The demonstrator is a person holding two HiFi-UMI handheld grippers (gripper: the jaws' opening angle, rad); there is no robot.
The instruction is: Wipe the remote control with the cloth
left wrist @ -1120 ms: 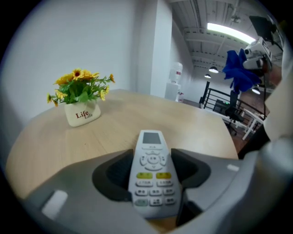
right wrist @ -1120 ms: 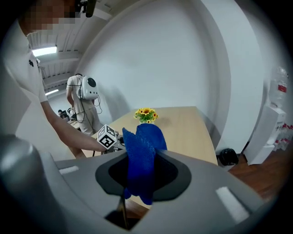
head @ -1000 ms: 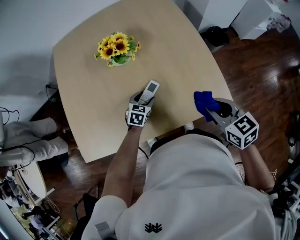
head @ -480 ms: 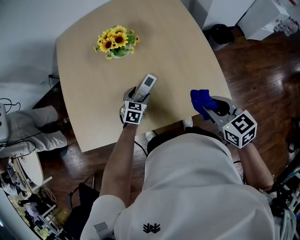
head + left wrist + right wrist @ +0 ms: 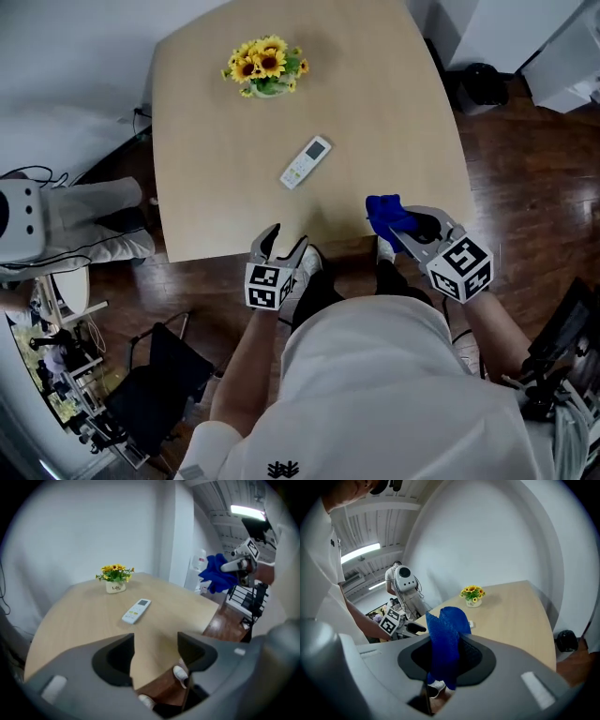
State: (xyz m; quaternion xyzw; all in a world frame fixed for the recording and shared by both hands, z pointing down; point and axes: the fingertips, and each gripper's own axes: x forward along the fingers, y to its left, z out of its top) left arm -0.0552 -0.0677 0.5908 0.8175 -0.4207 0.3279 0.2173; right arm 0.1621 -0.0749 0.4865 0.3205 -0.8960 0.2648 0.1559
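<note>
Your left gripper (image 5: 281, 236) has dropped the remote control (image 5: 306, 162) flat mid-desk (image 5: 216, 197) and backed off to the near edge, jaws spread, empty and closing, while your right gripper (image 5: 401, 225) pinches the cloth (image 5: 384, 210), so the wipe looks done or paused.

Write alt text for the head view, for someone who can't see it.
From above, a person in white stands at a wooden table with a white remote control lying mid-table and a pot of sunflowers beyond it. The right tool grips a blue cloth over the near edge; the left tool, off the edge, is empty, its jaws closing.
</note>
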